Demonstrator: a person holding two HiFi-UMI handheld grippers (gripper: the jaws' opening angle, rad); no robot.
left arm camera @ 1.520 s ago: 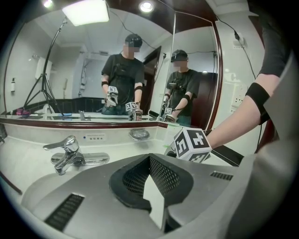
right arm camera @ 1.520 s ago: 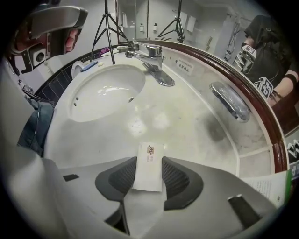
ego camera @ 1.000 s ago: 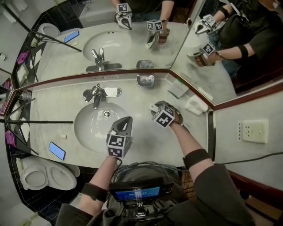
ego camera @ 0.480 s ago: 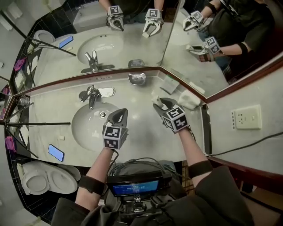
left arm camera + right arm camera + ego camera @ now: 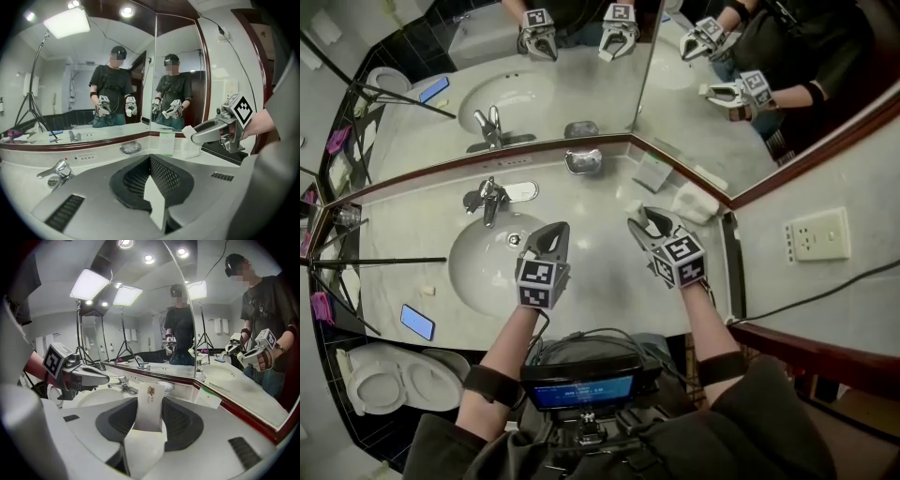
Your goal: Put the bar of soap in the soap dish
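Since a second ago the right claw (image 5: pixel 645 217) has lifted off the pale stone table (image 5: pixel 609 286) and rolled, so its marker cube now faces up at centre right of the head view. Its jaws stand part open, gripping the white paper-wrapped bar of soap (image 5: pixel 150 411) upright between them. The left claw (image 5: pixel 551 234), at centre frame by the white oval basin (image 5: pixel 483 272), is fully closed on nothing. The small shiny soap dish (image 5: pixel 583 161) sits at upper centre against the mirror, well apart from the soap. Its contents are too small to tell.
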